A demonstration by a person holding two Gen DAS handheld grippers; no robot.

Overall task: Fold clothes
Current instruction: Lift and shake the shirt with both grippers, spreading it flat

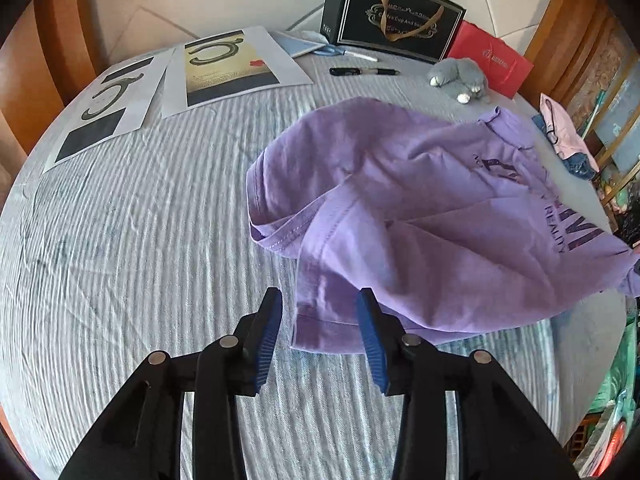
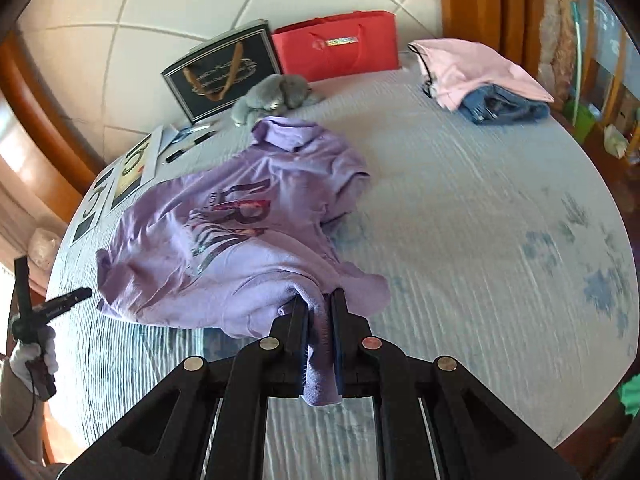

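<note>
Purple shirt (image 1: 420, 216): dark print, the word "REALITY" legible at right of the left wrist view, larger letters above it only partly readable. Black gift bag (image 1: 394, 16), top centre: gold script, roughly "Coffee Cup And Saucer", partly covered by its handle. Red bag (image 1: 494, 62): logo too small to read.

Shirt (image 2: 224, 248) on bed (image 2: 480, 220) — bags (image 2: 336, 48) perhaps behind

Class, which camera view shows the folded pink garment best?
The right wrist view: the pink garment lies in full sight on folded jeans. The left wrist view shows only a squeezed sliver at the picture's right edge.
</note>
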